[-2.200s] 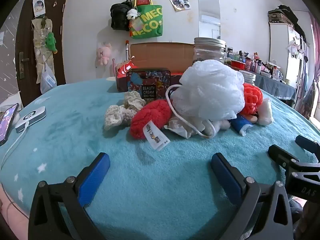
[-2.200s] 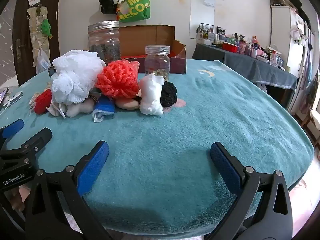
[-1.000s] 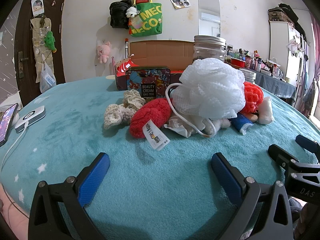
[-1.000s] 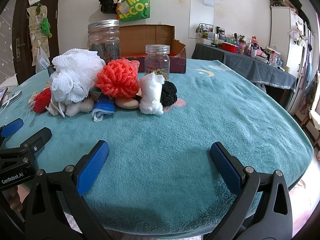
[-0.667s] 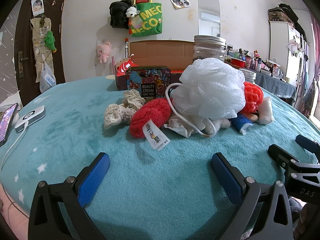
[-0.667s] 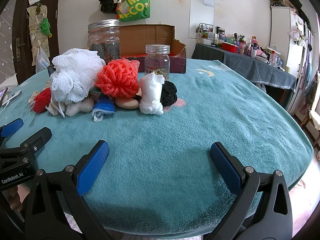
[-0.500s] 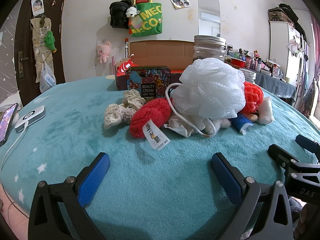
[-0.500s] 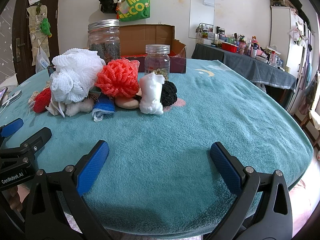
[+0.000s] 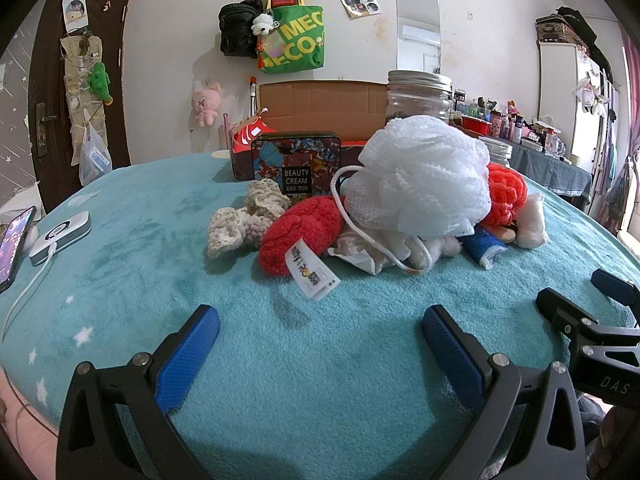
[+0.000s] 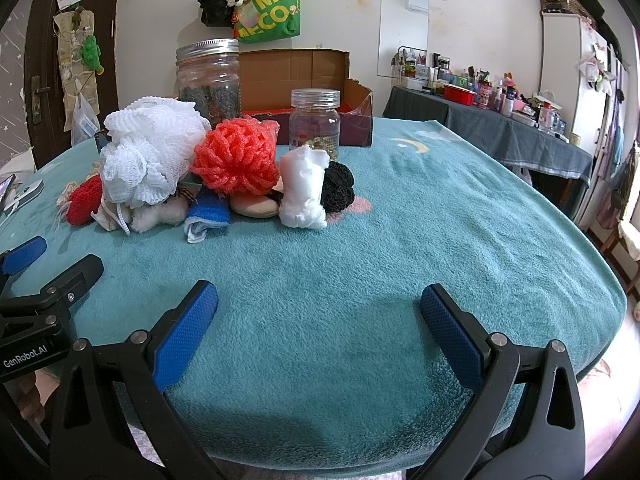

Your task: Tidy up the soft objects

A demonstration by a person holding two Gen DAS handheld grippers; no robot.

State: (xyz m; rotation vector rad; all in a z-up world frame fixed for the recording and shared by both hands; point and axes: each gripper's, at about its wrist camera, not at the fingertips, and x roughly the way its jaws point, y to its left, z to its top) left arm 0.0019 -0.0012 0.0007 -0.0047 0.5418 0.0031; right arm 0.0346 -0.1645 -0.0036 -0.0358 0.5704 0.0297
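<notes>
Left gripper (image 9: 320,334): blue-padded fingers spread wide, nothing between them, low over the fuzzy teal blanket (image 9: 132,256).
Right gripper (image 10: 319,308): also spread wide and empty, near the blanket's front edge; its black frame is cut off at the bottom.
Pile of soft things: sits in the middle of the blanket, well apart from both grippers.
Top of pile: a big white mesh bath puff (image 9: 424,178) with a white cord loop; it hides part of the things under it.
Left side of pile: a red knitted piece (image 9: 300,234) with a white tag, touching a cream crochet piece (image 9: 244,216).
Right side of pile: an orange-red yarn ball (image 10: 236,160), a white fluffy lump (image 10: 304,190), a black knitted ball (image 10: 338,188) half hidden behind it, a blue cloth roll (image 10: 208,212).
Behind pile: a flowery tin box (image 9: 296,168), two glass jars, an open cardboard box.
Far left edge: a phone, cut off.
</notes>
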